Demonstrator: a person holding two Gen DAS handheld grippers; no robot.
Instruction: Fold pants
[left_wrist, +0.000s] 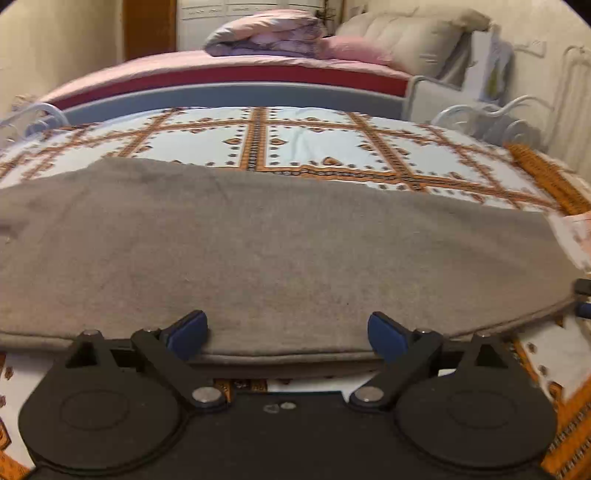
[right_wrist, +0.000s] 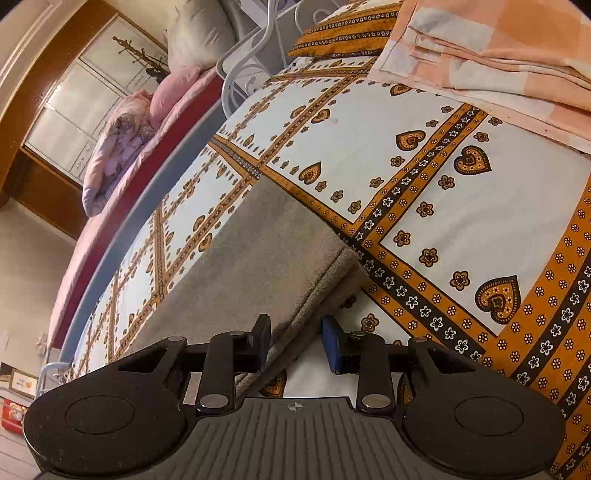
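Grey pants (left_wrist: 280, 251) folded flat across my patterned bedsheet (left_wrist: 332, 147), my left tongs (left_wrist: 287, 334) wide open at their near edge, my right tongs (right_wrist: 295, 341) partly closed around the end hem, grip unclear.

a home bedroom: 2 beds side by side, patterned bedsheet (left_wrist: 317, 144), pink quilt (left_wrist: 266, 33), wardrobe (right_wrist: 77, 107).

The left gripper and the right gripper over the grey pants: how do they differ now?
The left gripper has its jaws spread wide, while the right gripper has them much closer. The left one faces the long folded edge of the grey knit pants; the right one straddles a corner, pads apart from the cloth. Both have blue pads and hold nothing.
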